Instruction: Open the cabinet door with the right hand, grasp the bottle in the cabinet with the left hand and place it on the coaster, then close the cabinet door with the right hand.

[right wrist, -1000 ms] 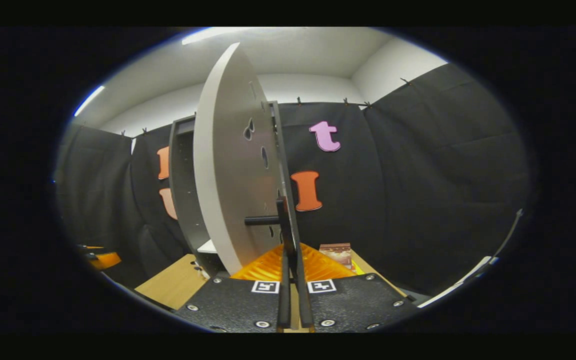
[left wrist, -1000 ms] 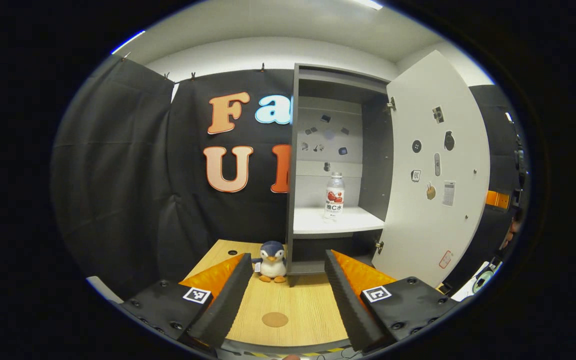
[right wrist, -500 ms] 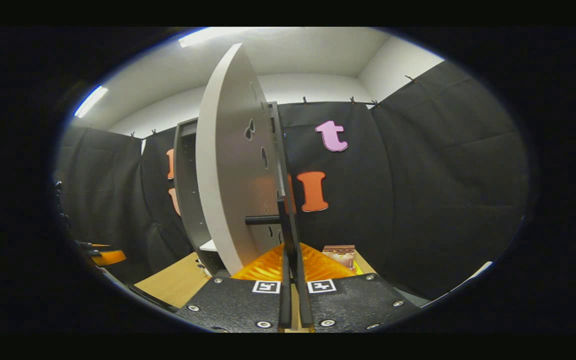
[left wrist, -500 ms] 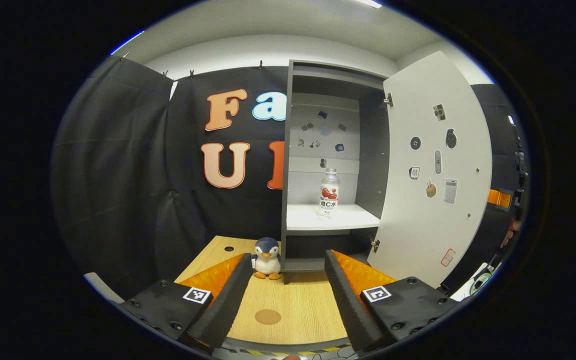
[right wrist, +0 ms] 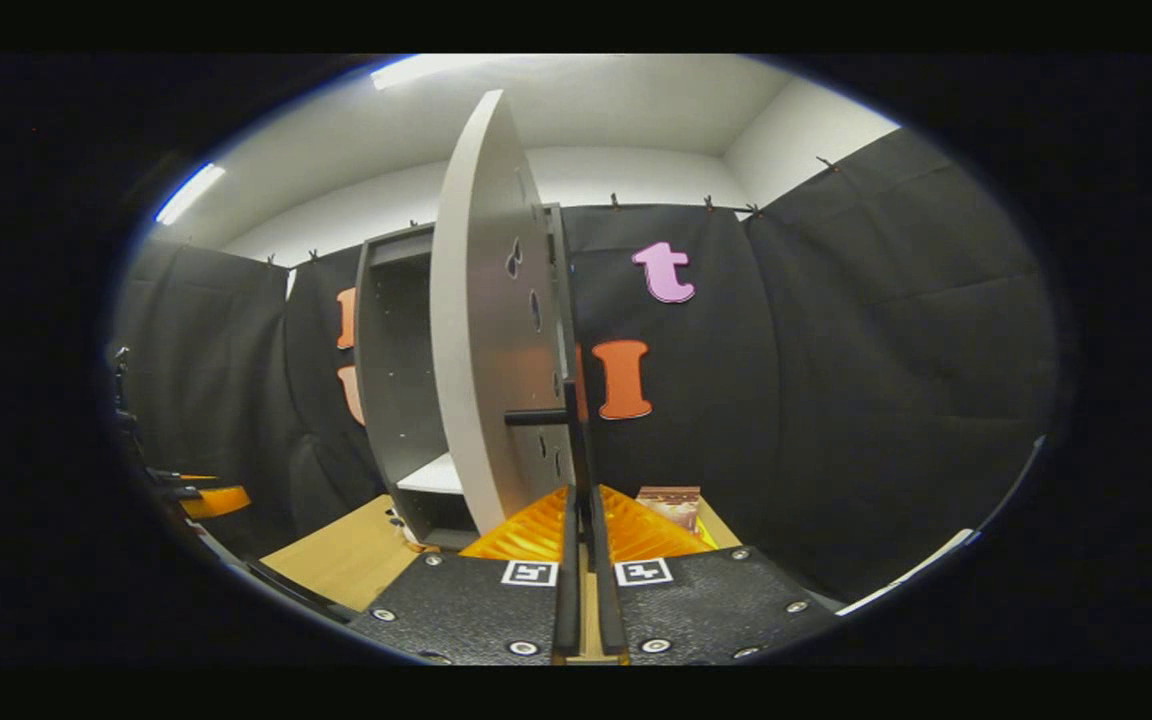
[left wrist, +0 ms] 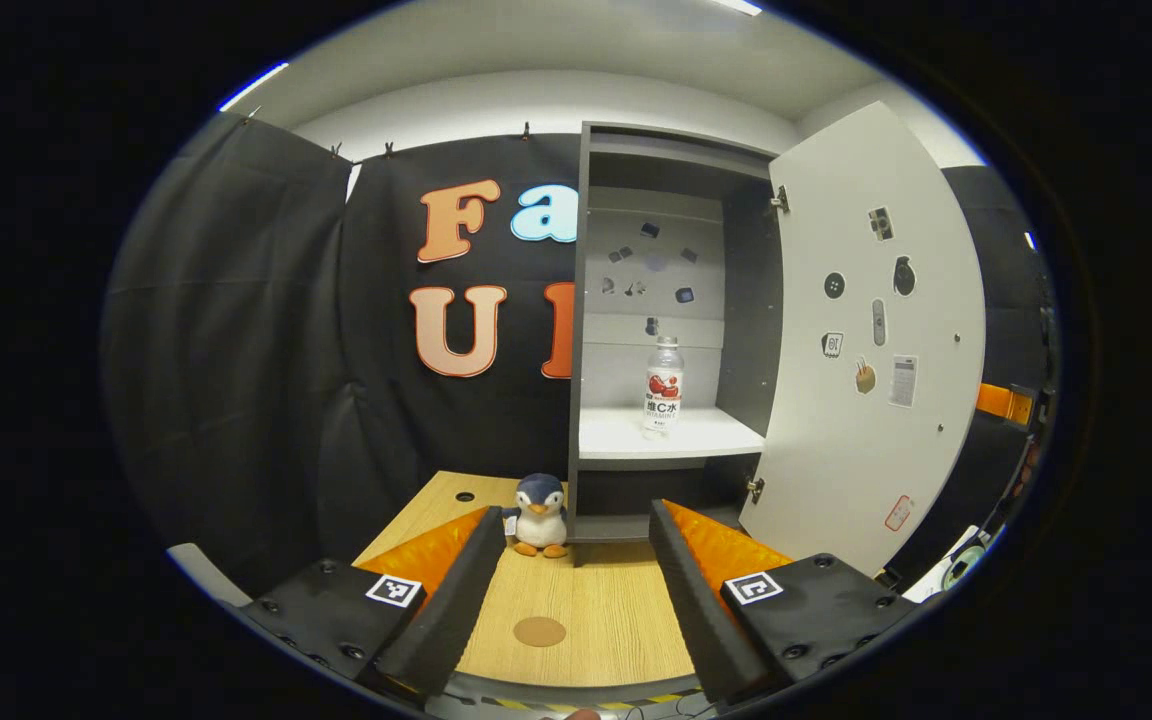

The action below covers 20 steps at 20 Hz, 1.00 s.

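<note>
The cabinet door [left wrist: 871,340] — a flat pale panel dotted with small stickers — stands swung wide. The right gripper [right wrist: 583,500] has its fingers pinched together on the door's thin dark handle [right wrist: 576,430]. Inside the grey cabinet [left wrist: 671,170], a clear plastic bottle [left wrist: 663,385] stands upright on the white shelf [left wrist: 626,440]. The left gripper [left wrist: 571,545] hangs spread apart over the wood-grain counter [left wrist: 616,610], near a round brown coaster [left wrist: 540,631] — a plush penguin [left wrist: 540,515] sits beside the cabinet's base.

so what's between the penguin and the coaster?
Nothing: in the left gripper view, only bare tabletop runs from the penguin to the coaster.
</note>
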Available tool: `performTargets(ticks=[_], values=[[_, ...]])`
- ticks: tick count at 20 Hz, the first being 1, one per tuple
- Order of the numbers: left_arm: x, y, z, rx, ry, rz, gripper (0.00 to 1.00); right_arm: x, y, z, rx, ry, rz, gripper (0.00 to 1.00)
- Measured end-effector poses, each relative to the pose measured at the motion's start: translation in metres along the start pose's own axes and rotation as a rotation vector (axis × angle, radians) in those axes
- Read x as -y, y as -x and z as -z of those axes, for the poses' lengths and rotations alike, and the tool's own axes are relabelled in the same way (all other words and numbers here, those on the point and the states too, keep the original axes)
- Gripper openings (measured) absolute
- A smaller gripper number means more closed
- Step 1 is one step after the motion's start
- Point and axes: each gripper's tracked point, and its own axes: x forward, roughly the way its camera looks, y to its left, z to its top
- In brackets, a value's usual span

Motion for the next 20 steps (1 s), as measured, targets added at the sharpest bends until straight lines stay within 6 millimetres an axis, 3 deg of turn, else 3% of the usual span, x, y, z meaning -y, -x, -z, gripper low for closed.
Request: performTargets(ticks=[3, 4, 5, 6, 8, 9, 12, 13, 14, 15, 16, 18, 19, 20], values=[[0.008, -0.003, -0.004, 0.011, -0.004, 0.012, 0.94, 0.0, 0.028, -0.006, 0.013, 0.015, 0.015, 0.07], [0.01, -0.004, -0.006, 0.017, -0.007, 0.013, 0.94, -0.009, 0.036, -0.01, 0.024, 0.003, 0.002, 0.0], [0.013, -0.007, -0.008, 0.021, -0.009, 0.016, 0.96, -0.017, 0.044, -0.013, 0.036, -0.011, -0.011, 0.0], [0.015, -0.009, -0.011, 0.027, -0.013, 0.016, 0.94, -0.024, 0.052, -0.013, 0.041, -0.021, -0.02, 0.06], [0.024, -0.018, -0.016, 0.042, -0.024, 0.03, 0.96, -0.042, 0.067, -0.008, 0.039, -0.03, -0.045, 0.06], [0.027, -0.025, -0.018, 0.05, -0.033, 0.037, 0.94, -0.051, 0.073, -0.005, 0.038, -0.029, -0.051, 0.14], [0.04, -0.059, -0.025, 0.077, -0.036, 0.072, 0.95, -0.075, 0.085, -0.006, 0.055, -0.034, -0.052, 0.0], [0.044, -0.074, -0.028, 0.084, -0.031, 0.082, 0.95, -0.08, 0.087, -0.006, 0.065, -0.041, -0.036, 0.16], [0.051, -0.092, -0.031, 0.092, -0.027, 0.101, 0.93, -0.084, 0.082, -0.005, 0.07, -0.039, -0.027, 0.01], [0.057, -0.114, -0.034, 0.091, -0.026, 0.117, 0.96, -0.091, 0.079, -0.004, 0.082, -0.033, -0.019, 0.12], [0.066, -0.133, -0.037, 0.094, -0.025, 0.142, 0.96, -0.097, 0.078, -0.005, 0.083, -0.029, -0.008, 0.29], [0.08, -0.17, -0.046, 0.115, -0.028, 0.178, 0.92, -0.109, 0.066, 0.005, 0.067, -0.017, 0.003, 0.57], [0.088, -0.193, -0.05, 0.124, -0.032, 0.196, 0.95, -0.111, 0.059, 0.012, 0.049, -0.014, 0.025, 0.7], [0.098, -0.212, -0.051, 0.126, -0.036, 0.215, 0.96, -0.109, 0.049, 0.017, 0.033, -0.014, 0.049, 0.75]])
